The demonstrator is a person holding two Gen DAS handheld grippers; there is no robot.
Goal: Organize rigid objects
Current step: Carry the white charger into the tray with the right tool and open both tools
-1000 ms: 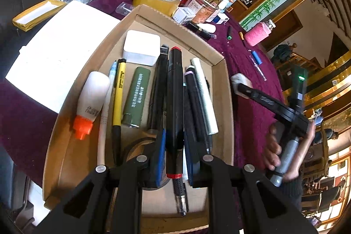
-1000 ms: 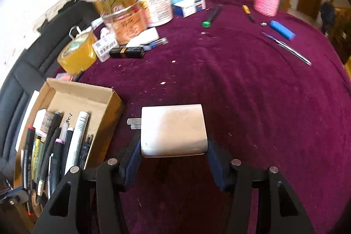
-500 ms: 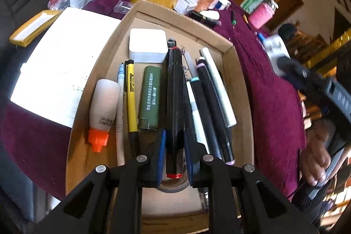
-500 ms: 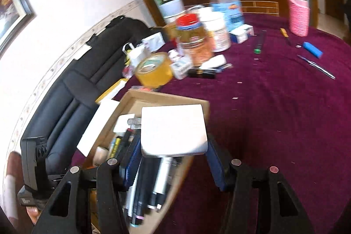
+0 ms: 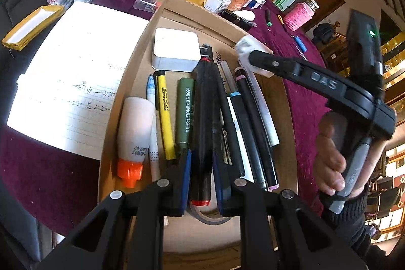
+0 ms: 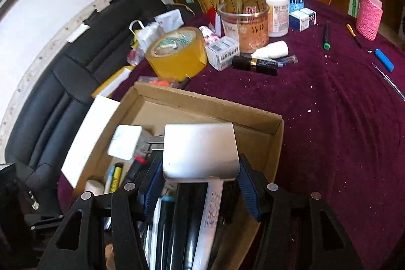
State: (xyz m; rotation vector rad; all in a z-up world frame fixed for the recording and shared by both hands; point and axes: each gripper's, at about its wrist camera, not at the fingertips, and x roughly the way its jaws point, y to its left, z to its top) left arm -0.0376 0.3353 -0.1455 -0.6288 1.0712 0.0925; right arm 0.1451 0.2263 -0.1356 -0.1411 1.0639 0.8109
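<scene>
A cardboard box on the purple tablecloth holds pens, markers, a white glue bottle, a green lighter and a white square block. My left gripper is shut on a black marker with red ends lying among the pens in the box. My right gripper is shut on a white plug adapter and holds it over the box's far right part; it also shows in the left wrist view.
A yellow tape roll, jars, a black tube, a green-tipped pen, a blue lighter and a pink holder stand on the cloth beyond the box. A white notepad lies left of the box.
My right gripper has carried the white adapter from the cloth to above the box. My left gripper has stayed shut on the marker and shifted slightly.
</scene>
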